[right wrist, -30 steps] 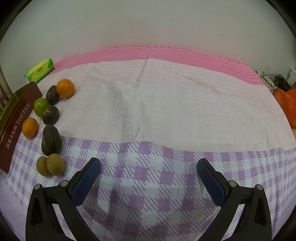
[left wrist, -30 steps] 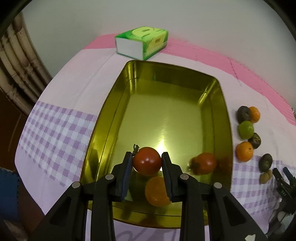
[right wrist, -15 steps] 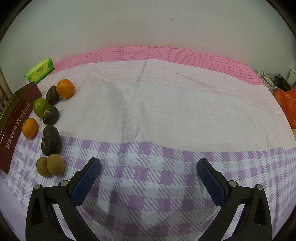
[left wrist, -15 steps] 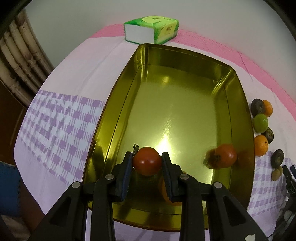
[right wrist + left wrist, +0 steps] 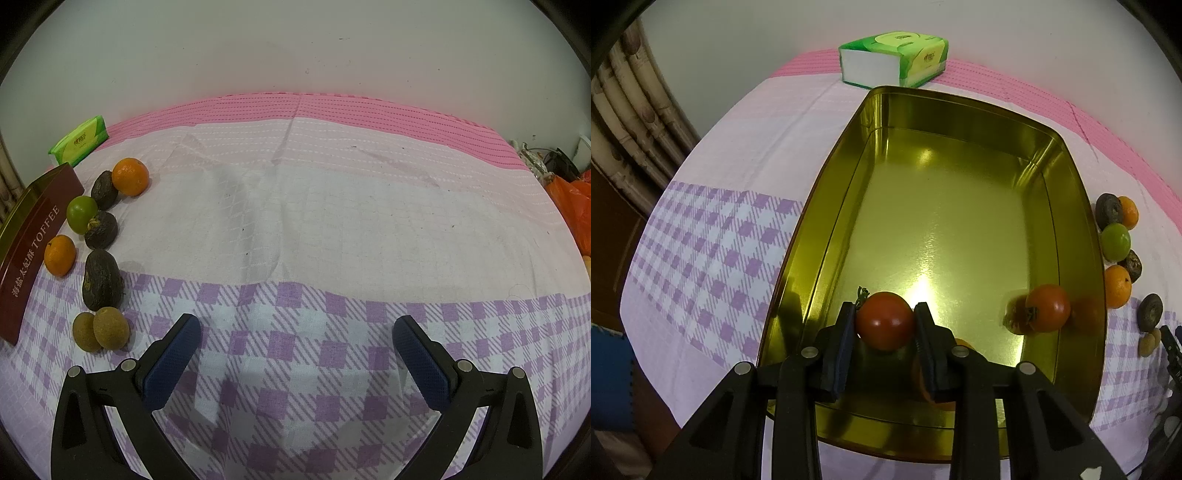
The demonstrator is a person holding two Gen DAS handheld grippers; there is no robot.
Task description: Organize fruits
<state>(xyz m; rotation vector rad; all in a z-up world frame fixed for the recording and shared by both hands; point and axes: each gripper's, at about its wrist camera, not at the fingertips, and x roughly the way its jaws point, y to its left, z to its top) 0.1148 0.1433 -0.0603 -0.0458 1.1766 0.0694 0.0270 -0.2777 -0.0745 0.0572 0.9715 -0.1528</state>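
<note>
**Tomato gripped over the gold tin, right fingers spread and bare**

Plain white wall backs a worktop (image 5: 332,221) covered with a cloth that runs from a pink stripe at the far edge through pale pink to purple check nearest the cameras.

In the left wrist view, the left gripper (image 5: 885,320) has its fingers (image 5: 846,332) clamped on a red tomato (image 5: 885,319), one pad pressed to each side, the green stem poking up beside the left pad. The tomato sits over the near end of a gold tin (image 5: 1082,229), whether it touches the floor of the tin I cannot tell. Just behind the right pad, an orange fruit (image 5: 919,384) lies on the tin floor, mostly hidden. Off to the right of the fingers, a second tomato (image 5: 1047,307) rests against the tin's right wall. Beyond the tin's far end stands a green tissue pack (image 5: 894,59).

In the right wrist view, the right gripper (image 5: 296,330) has its blue-padded fingers (image 5: 173,363) spread wide with only checked cloth between them. To the left of the left pad lies a row of fruit beside the tin's maroon wall: two brown-green small fruits (image 5: 101,328) nearest, a dark avocado (image 5: 101,280), a small orange (image 5: 60,255), a dark round fruit (image 5: 101,229), a lime (image 5: 81,213), another dark fruit (image 5: 104,189) and a larger orange (image 5: 130,176) farthest.
</note>
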